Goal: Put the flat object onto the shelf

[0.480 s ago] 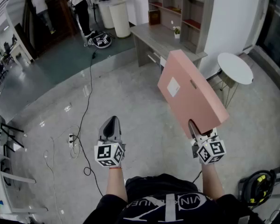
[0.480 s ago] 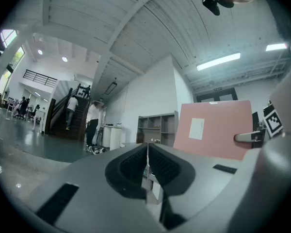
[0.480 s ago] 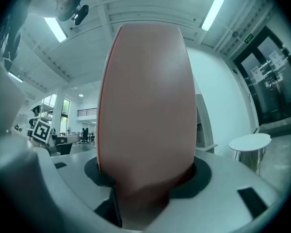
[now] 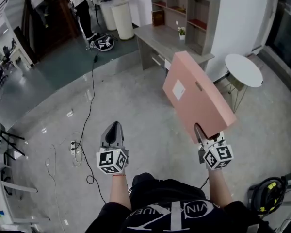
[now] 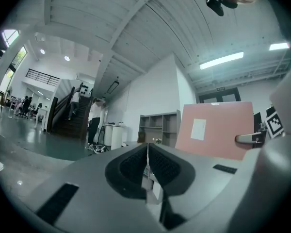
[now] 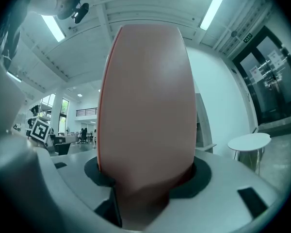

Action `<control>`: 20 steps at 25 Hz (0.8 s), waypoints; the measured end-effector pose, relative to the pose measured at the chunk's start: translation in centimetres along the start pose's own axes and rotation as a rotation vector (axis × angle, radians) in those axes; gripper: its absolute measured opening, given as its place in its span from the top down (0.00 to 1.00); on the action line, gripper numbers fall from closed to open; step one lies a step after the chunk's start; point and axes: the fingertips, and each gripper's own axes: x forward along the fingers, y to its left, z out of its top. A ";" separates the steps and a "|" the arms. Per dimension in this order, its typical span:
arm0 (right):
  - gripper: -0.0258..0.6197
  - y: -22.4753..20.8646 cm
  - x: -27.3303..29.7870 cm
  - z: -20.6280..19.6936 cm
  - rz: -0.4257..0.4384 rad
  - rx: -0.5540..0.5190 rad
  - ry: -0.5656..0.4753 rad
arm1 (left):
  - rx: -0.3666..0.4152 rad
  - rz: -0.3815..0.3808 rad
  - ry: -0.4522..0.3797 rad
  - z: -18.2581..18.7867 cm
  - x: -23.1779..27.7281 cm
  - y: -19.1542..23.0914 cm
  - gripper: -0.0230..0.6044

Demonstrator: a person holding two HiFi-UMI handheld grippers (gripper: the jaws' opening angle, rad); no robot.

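Observation:
A flat pink box (image 4: 196,98) with a white label stands up from my right gripper (image 4: 202,134), which is shut on its near edge. In the right gripper view the pink box (image 6: 145,110) fills the middle, its edge wedged between both pads. My left gripper (image 4: 113,130) hangs over the floor at the lower left, jaws shut with nothing in them. The left gripper (image 5: 147,165) view shows its closed pads and the pink box (image 5: 216,129) off to the right. The grey shelf unit (image 4: 186,11) with open cubbies stands on a desk (image 4: 160,38) far ahead.
A round white side table (image 4: 245,71) stands right of the desk. A white cylinder bin (image 4: 124,19) and a person (image 4: 82,1) are at the back left. A black cable (image 4: 89,110) trails over the grey floor. A yellow and black device (image 4: 267,193) lies at the lower right.
Both grippers and the pink box have shifted very slightly; the view has crept forward. The grip is unchanged.

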 end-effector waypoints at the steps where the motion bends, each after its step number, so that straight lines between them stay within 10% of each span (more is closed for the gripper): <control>1: 0.53 -0.2 -0.1 0.1 -0.004 -0.001 0.000 | 0.003 -0.003 0.002 0.1 0.1 -0.1 0.94; 20: 0.53 -3.2 15.2 -1.3 -0.027 0.096 0.007 | -0.051 -0.001 0.057 -2.5 14.1 8.7 0.94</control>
